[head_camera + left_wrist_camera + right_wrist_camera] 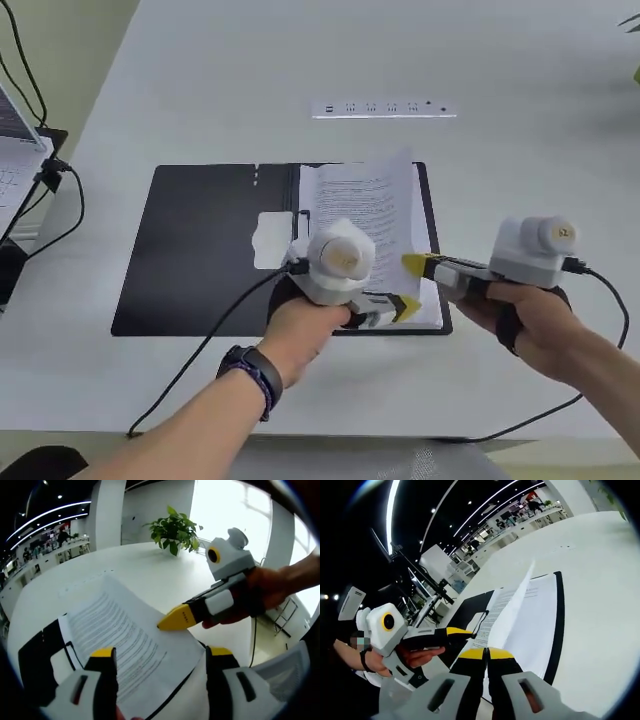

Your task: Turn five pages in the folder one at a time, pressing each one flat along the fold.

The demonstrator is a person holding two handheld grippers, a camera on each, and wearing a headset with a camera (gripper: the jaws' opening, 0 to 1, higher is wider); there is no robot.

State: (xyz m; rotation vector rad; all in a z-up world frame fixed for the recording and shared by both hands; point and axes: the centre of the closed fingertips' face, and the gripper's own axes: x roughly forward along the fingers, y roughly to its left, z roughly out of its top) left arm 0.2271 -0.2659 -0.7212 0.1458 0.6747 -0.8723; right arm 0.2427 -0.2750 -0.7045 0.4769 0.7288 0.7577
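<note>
Fingers [470, 655] of the right gripper [487, 654]: closed tip to tip at the free edge of the lifted page [512, 610], near its lower corner. The sheet is judged to be pinched between them. Fingers [102, 655] of the left gripper [161, 652]: spread wide, nothing held, set over the lower part of the same sheet, just beside the right gripper.

Counter [300, 60]: white and smooth. All listed items are carried on it.

Folder [200, 250]: black, laid open flat at the middle of the counter, directly ahead of both grippers. The cover is judged stiff and steady, though it may slide on the smooth top if a page is dragged rather than lifted.

Page stack [535, 615]: printed sheets lying flat on the right half, against the central fold.

Lifted page: one printed sheet, standing off the stack and bowed, its far corner up. It is judged very light, thin and limp, and easily creased or torn near the fold. Hold is best taken at the outer edge near a corner, on one sheet only and with light pressure. Flattening is best done by a stroke along the fold.

Power strip [383, 108]: white, lying beyond the folder, well apart.
</note>
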